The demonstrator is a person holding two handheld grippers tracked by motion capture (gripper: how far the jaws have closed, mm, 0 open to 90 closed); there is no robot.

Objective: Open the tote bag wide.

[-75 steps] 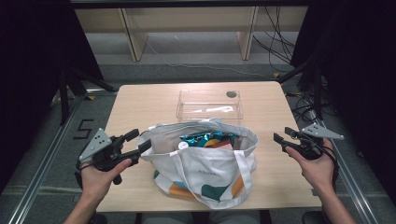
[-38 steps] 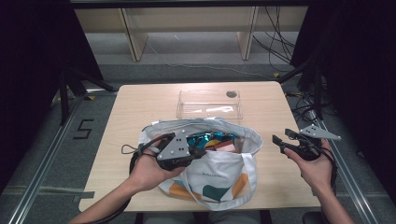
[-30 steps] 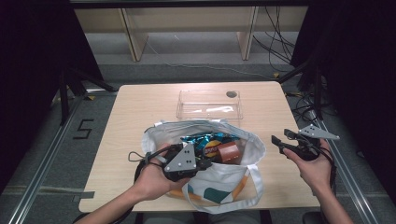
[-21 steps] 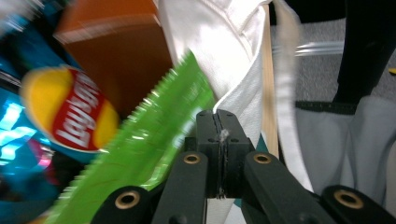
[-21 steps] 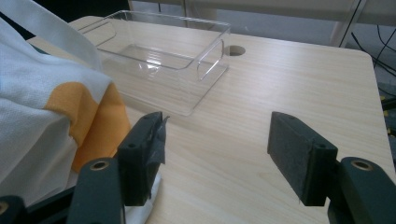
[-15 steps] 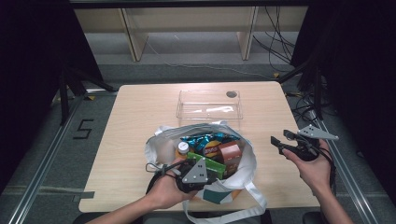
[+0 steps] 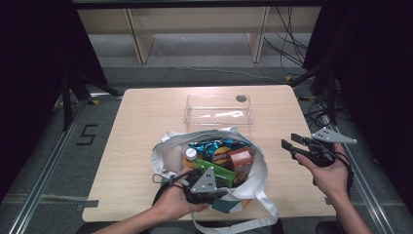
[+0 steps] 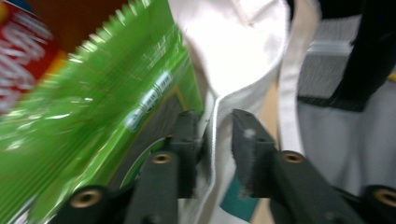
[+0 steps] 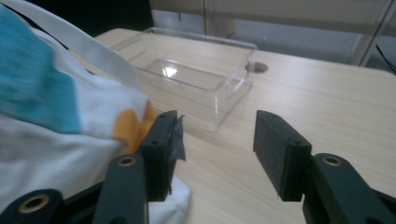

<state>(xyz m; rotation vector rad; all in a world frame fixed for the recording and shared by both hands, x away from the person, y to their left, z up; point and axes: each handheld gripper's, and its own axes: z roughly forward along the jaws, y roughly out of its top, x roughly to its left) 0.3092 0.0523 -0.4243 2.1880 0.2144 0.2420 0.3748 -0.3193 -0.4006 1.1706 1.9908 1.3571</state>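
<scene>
We count one white tote bag (image 7: pixel 253 180), one clear box (image 7: pixel 219 109) and two grippers; our left gripper (image 7: pixel 221 187), lower than before, has just been opening astride the bag's near rim; our right gripper (image 9: pixel 217 137), beside the bag, has been narrowing, holding nothing.

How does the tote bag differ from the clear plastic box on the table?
The tote bag is soft white cloth with teal and orange patches; the clear plastic box is stiff and see-through. The bag is stuffed with snack packets; the box is empty. The bag sits at the near edge, the box farther back. Both are open on top.
</scene>
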